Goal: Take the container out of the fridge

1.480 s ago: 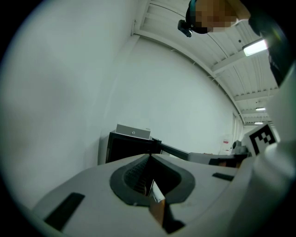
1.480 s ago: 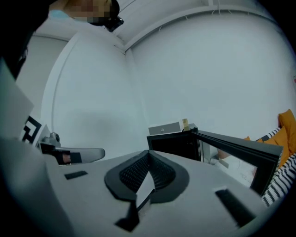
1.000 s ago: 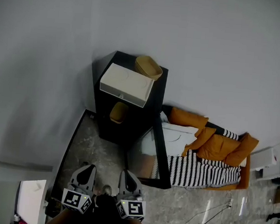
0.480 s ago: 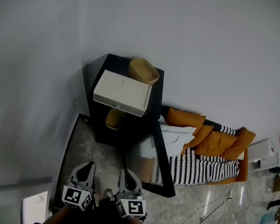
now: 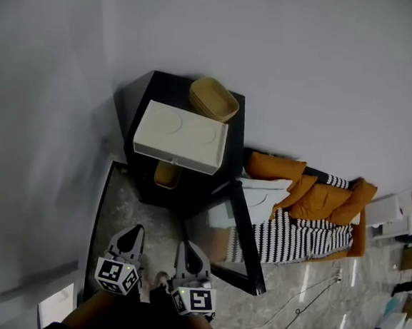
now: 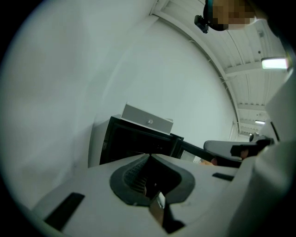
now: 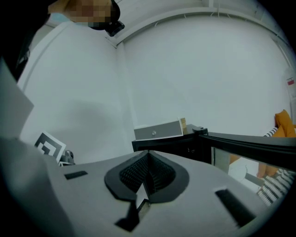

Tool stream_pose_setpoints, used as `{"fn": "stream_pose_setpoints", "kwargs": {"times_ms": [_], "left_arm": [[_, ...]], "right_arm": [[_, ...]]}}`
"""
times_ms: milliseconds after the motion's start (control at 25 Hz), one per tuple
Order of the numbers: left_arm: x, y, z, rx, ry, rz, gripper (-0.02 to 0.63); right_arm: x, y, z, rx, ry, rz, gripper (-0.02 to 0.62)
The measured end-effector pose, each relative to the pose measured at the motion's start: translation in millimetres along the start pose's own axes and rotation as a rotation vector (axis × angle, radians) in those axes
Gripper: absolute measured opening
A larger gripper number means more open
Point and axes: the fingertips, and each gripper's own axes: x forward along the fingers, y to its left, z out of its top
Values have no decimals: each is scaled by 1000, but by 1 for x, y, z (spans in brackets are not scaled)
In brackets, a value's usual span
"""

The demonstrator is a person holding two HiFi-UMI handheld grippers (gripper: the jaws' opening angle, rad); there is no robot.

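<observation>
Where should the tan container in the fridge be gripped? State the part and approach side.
Probably the container's near rim, reached level through the fridge's open front: the white box on top covers it from above, and the door stands open at the right.

The white box (image 5: 180, 136) hides part of the tan container (image 5: 166, 174) in the fridge (image 5: 230, 137); my arms (image 5: 92, 316) run off the bottom edge. Clutter (image 5: 395, 216) far right is too small to tell.
</observation>
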Motion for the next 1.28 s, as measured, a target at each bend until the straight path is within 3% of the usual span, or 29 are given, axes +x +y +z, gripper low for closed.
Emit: {"fn": "stream_pose_setpoints", "kwargs": {"times_ms": [480, 880, 1000, 1160, 1280], "left_arm": [[52, 36, -45, -75, 50, -4, 6], [92, 56, -91, -209, 86, -54, 6], [109, 69, -106, -274, 86, -55, 6], [133, 94, -136, -422, 118, -37, 8], [147, 105, -148, -473, 124, -43, 8]], "right_arm": [[32, -8, -28, 3, 32, -37, 0], [51, -17, -52, 12, 41, -44, 0], [59, -21, -62, 18, 47, -48, 0], [64, -23, -72, 31, 54, -59, 0], [65, -22, -78, 36, 63, -56, 0]]}}
